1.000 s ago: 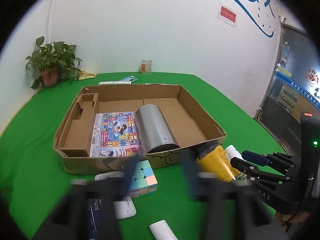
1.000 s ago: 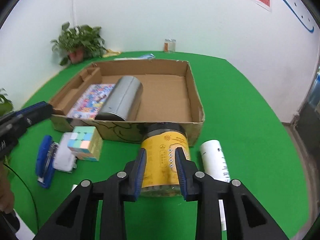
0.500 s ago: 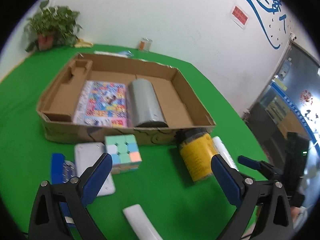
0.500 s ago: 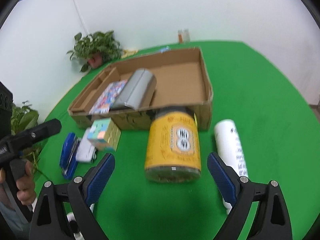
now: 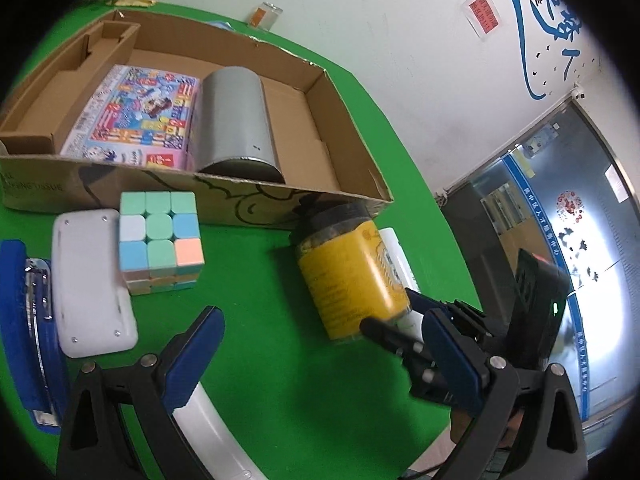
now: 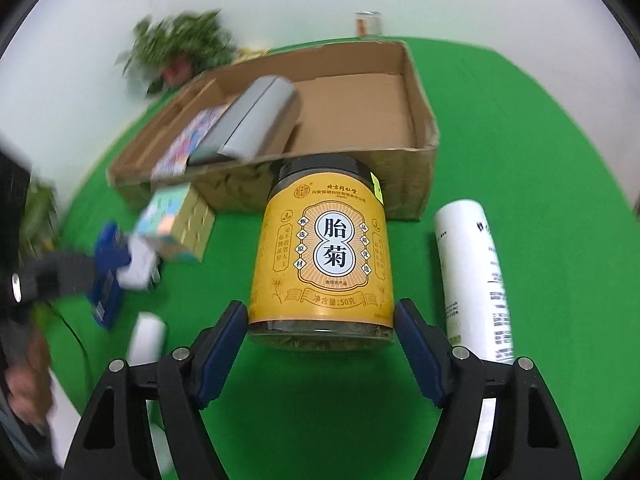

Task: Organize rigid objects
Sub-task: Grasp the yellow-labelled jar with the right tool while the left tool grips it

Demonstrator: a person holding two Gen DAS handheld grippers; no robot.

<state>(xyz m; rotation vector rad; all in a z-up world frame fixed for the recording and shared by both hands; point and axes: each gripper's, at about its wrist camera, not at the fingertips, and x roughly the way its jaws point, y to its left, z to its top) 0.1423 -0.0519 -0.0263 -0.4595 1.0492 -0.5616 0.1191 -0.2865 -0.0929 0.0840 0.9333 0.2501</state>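
A yellow jar with a black lid (image 6: 322,256) lies on the green table against the front wall of the cardboard box (image 6: 424,120); it also shows in the left wrist view (image 5: 352,272). My right gripper (image 6: 320,344) is open, its fingers flanking the jar's base without gripping it. My left gripper (image 5: 320,356) is open and empty above the table, over a white tube (image 5: 212,428). The box (image 5: 352,140) holds a grey cylinder (image 5: 236,116) and a colourful flat pack (image 5: 136,116).
A pastel puzzle cube (image 5: 160,236), a white flat case (image 5: 88,280) and a blue stapler (image 5: 28,320) lie left of the jar. A white bottle (image 6: 476,272) lies right of the jar. A plant and a glass stand at the far edge.
My right gripper opened and has closed in on the jar, so its fingers now flank the base. My left gripper opened, swung right and tilted down toward the table.
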